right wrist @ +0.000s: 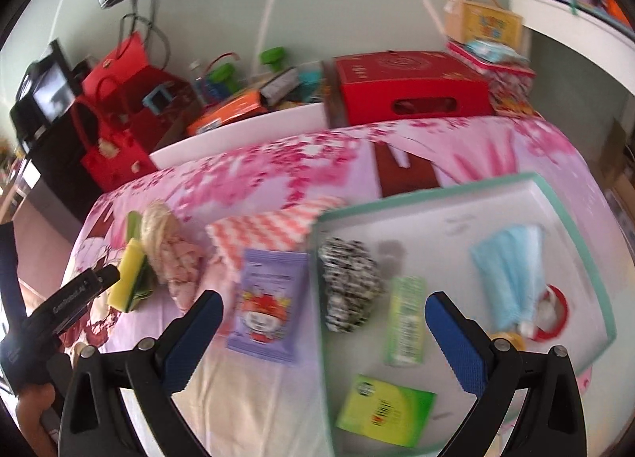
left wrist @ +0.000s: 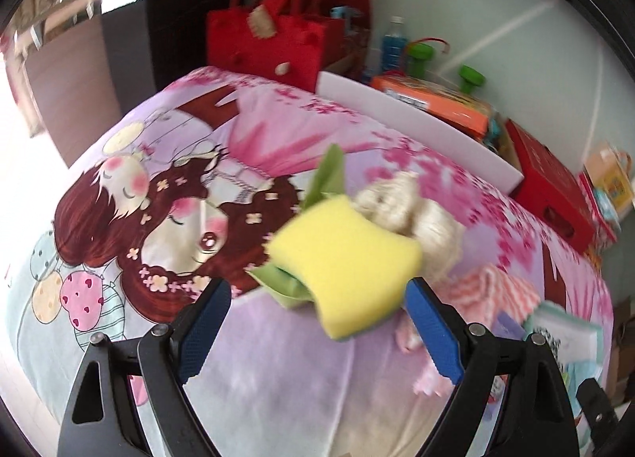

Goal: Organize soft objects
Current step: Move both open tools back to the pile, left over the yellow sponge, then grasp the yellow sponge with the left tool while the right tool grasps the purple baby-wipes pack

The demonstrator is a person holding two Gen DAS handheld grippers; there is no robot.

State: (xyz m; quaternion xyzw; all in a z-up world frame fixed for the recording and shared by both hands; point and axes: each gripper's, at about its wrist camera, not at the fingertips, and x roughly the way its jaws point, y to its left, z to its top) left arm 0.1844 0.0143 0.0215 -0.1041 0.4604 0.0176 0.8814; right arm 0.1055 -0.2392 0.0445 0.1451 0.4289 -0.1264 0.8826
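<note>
**Sponge ahead of my left tongs, tray ahead of my right**

Pink and lilac cartoon bedding covers the bed (left wrist: pixel 166 187) that carries everything, with a pale green wall behind it and red bags (left wrist: pixel 274 40) and boxes crowded along its far edge.

My left tongs (left wrist: pixel 317 298) are spread wide and grasp nothing. A yellow sponge (left wrist: pixel 345 262) sits just beyond their tips, nearer the right pad (left wrist: pixel 432 330), and I cannot tell whether it touches that pad. It lies on top of a green cloth (left wrist: pixel 325 175) that pokes out past it on the far side and at its near left corner. Touching the sponge's far right side is a cream knitted bundle (left wrist: pixel 412 211). To the right of that, a pink-and-white striped cloth (left wrist: pixel 496 286) lies on the bedding.

My right tongs (right wrist: pixel 323 322) are released too, pads far apart and empty. Straight ahead of them is a shallow white tray with a mint rim (right wrist: pixel 436 195). Inside it, between the pads, lie a black-and-white speckled bundle (right wrist: pixel 349 286) and a light green packet (right wrist: pixel 405 322). Beyond the right pad is a blue cloth (right wrist: pixel 508 266) with a red-and-white thing (right wrist: pixel 551 314) beside it. Close to the tongs in the tray sits a green and yellow packet (right wrist: pixel 385 409). Just left of the tray, a purple packet (right wrist: pixel 266 306) lies on the bedding ahead of the left pad. Far to the left in this view I see my other tongs beside the sponge.
</note>
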